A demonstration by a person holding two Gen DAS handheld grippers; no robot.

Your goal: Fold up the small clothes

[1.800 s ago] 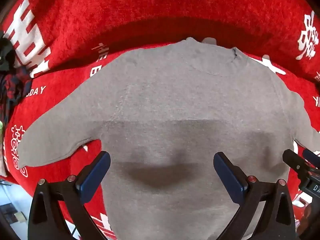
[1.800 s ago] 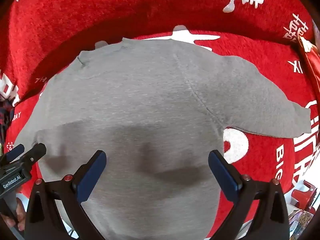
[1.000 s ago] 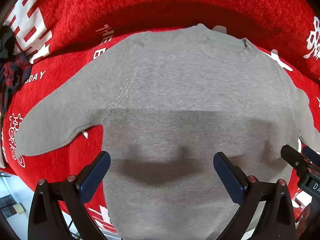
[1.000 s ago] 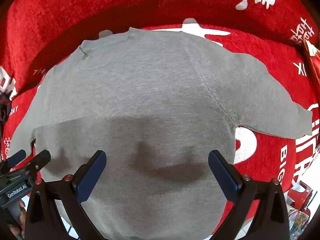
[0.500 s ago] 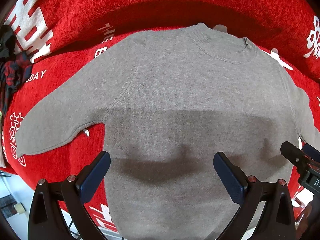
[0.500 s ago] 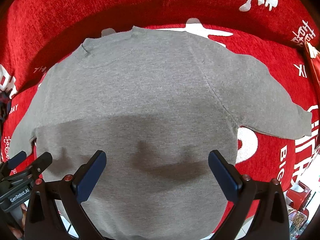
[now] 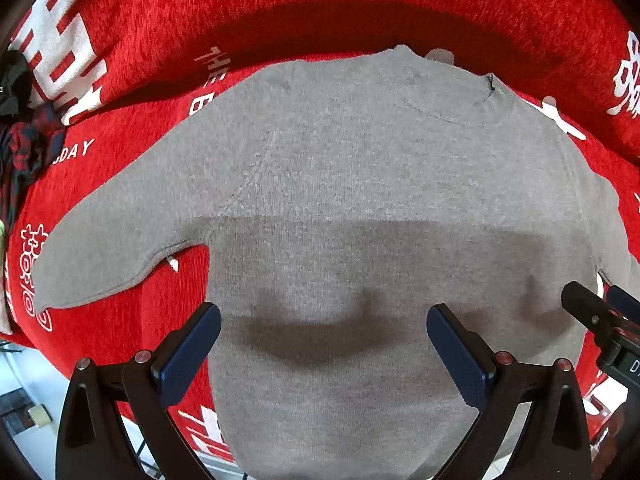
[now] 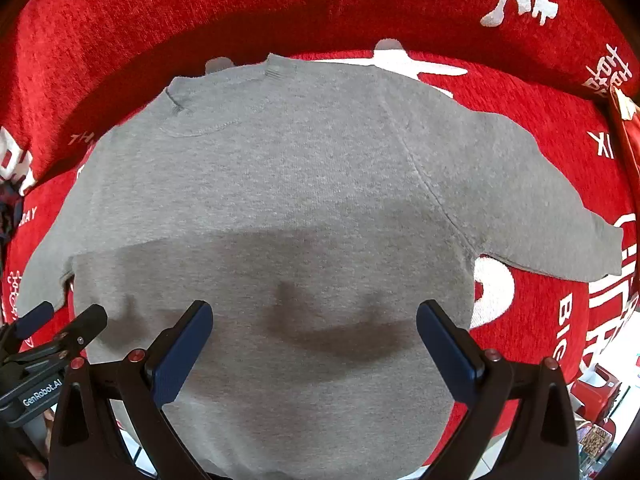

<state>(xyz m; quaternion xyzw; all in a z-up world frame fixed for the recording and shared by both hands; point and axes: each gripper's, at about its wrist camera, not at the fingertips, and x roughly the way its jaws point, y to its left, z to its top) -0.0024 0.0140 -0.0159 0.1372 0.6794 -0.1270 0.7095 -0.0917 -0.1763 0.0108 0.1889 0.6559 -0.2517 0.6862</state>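
Red plush covering (image 7: 132,320), printed with white characters and letters, spreads across the whole work surface and rises behind it; whether it lies on a sofa or a bed cannot be told. Dark checked cloth (image 7: 24,148) sits bunched at the far left edge in the left wrist view.

Task item: one grey sweater (image 7: 360,184), laid flat on the red covering, neckline (image 8: 208,120) away from the cameras, hem toward them and running off the bottom of both views. Both sleeves are spread outward: the left sleeve (image 7: 120,232) angles down to a cuff near the covering's edge, and the right sleeve (image 8: 532,204) does the same on the other side. No fold is visible yet, so I judge the folding has not begun.

Left gripper (image 7: 324,344): blue-padded fingers (image 7: 188,352) spread wide, holding nothing, poised above the lower body of the sweater. Right gripper (image 8: 314,340): fingers equally wide apart, empty, above the same region. Each gripper appears at the edge of the other's view, so the two stand close together.

Risks, as judged from this layout:
- The knit looks soft and thick; a pinch may take only the top layer, so the sweater would open up instead of folding.
- The plush pile beneath could be caught together with the fabric, dragging the covering.
- With both grippers near the middle, a one-sided pull would skew the body and wrinkle it.
- The hem lies close to the near edge, and a tug toward the person could slide the garment off.
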